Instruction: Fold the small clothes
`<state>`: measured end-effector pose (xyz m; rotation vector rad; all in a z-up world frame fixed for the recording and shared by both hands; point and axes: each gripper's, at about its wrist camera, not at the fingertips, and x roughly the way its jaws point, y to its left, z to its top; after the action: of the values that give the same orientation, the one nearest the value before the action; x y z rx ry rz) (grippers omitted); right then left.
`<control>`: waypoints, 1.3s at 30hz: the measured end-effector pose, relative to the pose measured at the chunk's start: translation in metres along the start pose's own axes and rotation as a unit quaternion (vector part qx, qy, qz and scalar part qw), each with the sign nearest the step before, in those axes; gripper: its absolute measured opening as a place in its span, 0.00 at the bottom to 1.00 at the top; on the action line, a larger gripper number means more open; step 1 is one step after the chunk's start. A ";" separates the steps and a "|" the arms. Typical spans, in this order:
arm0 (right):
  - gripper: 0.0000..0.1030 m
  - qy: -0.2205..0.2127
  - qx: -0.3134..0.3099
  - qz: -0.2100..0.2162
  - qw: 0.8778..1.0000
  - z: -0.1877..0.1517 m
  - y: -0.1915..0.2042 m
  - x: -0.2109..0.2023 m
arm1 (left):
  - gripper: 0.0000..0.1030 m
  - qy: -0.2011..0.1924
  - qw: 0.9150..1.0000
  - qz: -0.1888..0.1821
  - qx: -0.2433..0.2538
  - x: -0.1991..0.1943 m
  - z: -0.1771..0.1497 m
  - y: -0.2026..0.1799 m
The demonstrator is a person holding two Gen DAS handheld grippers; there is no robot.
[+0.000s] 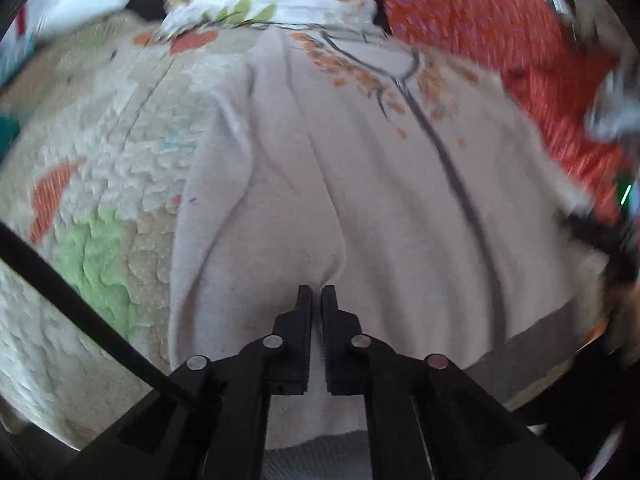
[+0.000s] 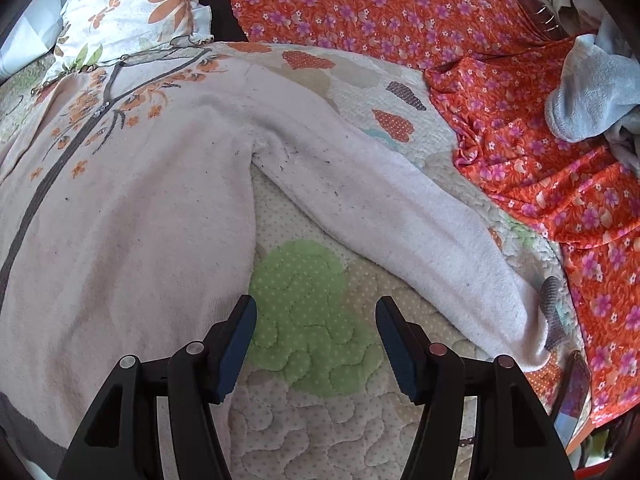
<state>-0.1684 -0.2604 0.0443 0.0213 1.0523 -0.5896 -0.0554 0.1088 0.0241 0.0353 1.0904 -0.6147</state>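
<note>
Black fingers of the left gripper [image 1: 317,292] fill the near edge of the left wrist view, jaws clenched together with a pinch of the pale pink fleece jacket [image 1: 360,184] caught between the tips, the cloth puckering into a ridge that runs away from them. Across the bed, the right gripper [image 2: 316,312] hovers with jaws spread and nothing between them, over a green patch of the quilted bedspread [image 2: 304,400]; the jacket's body lies just beside its left finger and the sleeve [image 2: 400,216] stretches diagonally past the right finger. Soft and nubby, the jacket carries a grey zip [image 2: 44,184] and orange flower embroidery. An orange floral sheet [image 2: 520,160] is rumpled beyond the sleeve, a grey fleece bundle [image 2: 592,92] on it, a floral pillow [image 2: 132,8] behind the collar
</note>
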 end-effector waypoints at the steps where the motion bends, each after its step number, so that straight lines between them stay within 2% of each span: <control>1: 0.64 0.000 -0.001 -0.001 1.000 0.000 0.000 0.000 | 0.04 -0.011 0.999 -0.007 -0.032 -0.008 0.006 0.016; 3: 0.64 0.000 0.001 -0.003 1.000 -0.001 -0.001 0.000 | 0.00 -0.034 0.997 0.003 -0.065 -0.024 0.014 0.040; 5: 0.64 0.001 0.005 -0.003 1.000 0.001 -0.001 0.001 | 0.00 -0.066 0.992 0.028 -0.108 -0.043 0.026 0.071; 7: 0.64 0.001 0.009 -0.002 1.000 0.003 0.000 0.002 | 0.00 -0.105 0.980 0.049 -0.163 -0.061 0.038 0.107; 9: 0.64 0.001 0.007 -0.004 1.000 0.004 0.003 0.003 | 0.00 -0.138 0.963 0.077 -0.218 -0.078 0.049 0.145; 10: 0.64 0.000 0.004 -0.007 1.000 0.005 0.005 0.004 | 0.00 -0.151 0.954 0.103 -0.237 -0.084 0.052 0.158; 11: 0.64 -0.001 0.003 -0.009 1.000 0.005 0.007 0.005 | 0.00 -0.160 0.950 0.121 -0.240 -0.092 0.055 0.164; 13: 0.64 -0.002 -0.003 -0.013 1.000 0.006 0.011 0.005 | 0.04 -0.168 0.957 0.101 -0.212 -0.102 0.054 0.155; 14: 0.64 -0.003 -0.006 -0.016 1.000 0.006 0.013 0.006 | 0.16 -0.167 0.965 0.085 -0.185 -0.103 0.051 0.139; 15: 0.64 -0.003 -0.008 -0.017 1.000 0.006 0.014 0.007 | 0.33 -0.160 0.971 0.074 -0.164 -0.101 0.049 0.125; 17: 0.64 -0.001 -0.007 -0.017 1.000 0.008 0.016 0.009 | 0.46 -0.134 0.984 0.038 -0.108 -0.090 0.039 0.089; 18: 0.64 0.000 -0.005 -0.016 1.000 0.009 0.016 0.010 | 0.47 -0.120 0.989 0.019 -0.087 -0.082 0.033 0.072; 20: 0.64 0.001 0.001 -0.014 1.000 0.009 0.014 0.010 | 0.47 -0.085 0.995 -0.012 -0.051 -0.062 0.022 0.042; 22: 0.64 0.002 0.006 -0.010 1.000 0.009 0.013 0.010 | 0.48 -0.053 0.998 -0.027 -0.012 -0.039 0.010 0.016; 25: 0.64 0.004 0.010 -0.003 1.000 0.007 0.010 0.008 | 0.48 -0.009 0.999 0.015 0.051 -0.006 -0.004 -0.016; 27: 0.64 0.004 0.011 0.000 1.000 0.005 0.008 0.007 | 0.47 0.006 0.993 0.066 0.096 0.010 -0.008 -0.029; 28: 0.64 0.004 0.011 0.001 1.000 0.004 0.007 0.007 | 0.43 0.008 0.990 0.085 0.108 0.014 -0.008 -0.030; 29: 0.64 0.003 0.010 0.001 1.000 0.004 0.007 0.006 | 0.21 0.008 0.990 0.093 0.107 0.013 -0.006 -0.029; 30: 0.64 0.003 0.010 0.001 1.000 0.003 0.007 0.005 | 0.07 0.004 0.991 0.095 0.096 0.009 -0.003 -0.026; 32: 0.64 0.002 0.010 0.001 1.000 0.002 0.006 0.005 | 0.07 -0.013 0.997 0.060 0.042 -0.008 0.009 -0.003; 34: 0.64 0.002 0.010 0.001 1.000 0.002 0.006 0.004 | 0.07 -0.046 0.996 0.070 -0.009 -0.031 0.023 0.028; 35: 0.64 0.002 0.010 0.001 1.000 0.002 0.006 0.005 | 0.07 -0.070 0.993 0.087 -0.040 -0.048 0.034 0.049; 37: 0.64 0.003 0.010 0.001 1.000 0.002 0.006 0.005 | 0.07 -0.106 0.981 0.131 -0.095 -0.072 0.052 0.085; 39: 0.64 0.003 0.010 0.001 1.000 0.002 0.006 0.005 | 0.08 -0.150 0.954 0.195 -0.174 -0.098 0.071 0.133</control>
<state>-0.1620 -0.2579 0.0400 0.0416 1.0518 -0.5975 0.0359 0.2413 0.1047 -0.1417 0.8494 -0.0620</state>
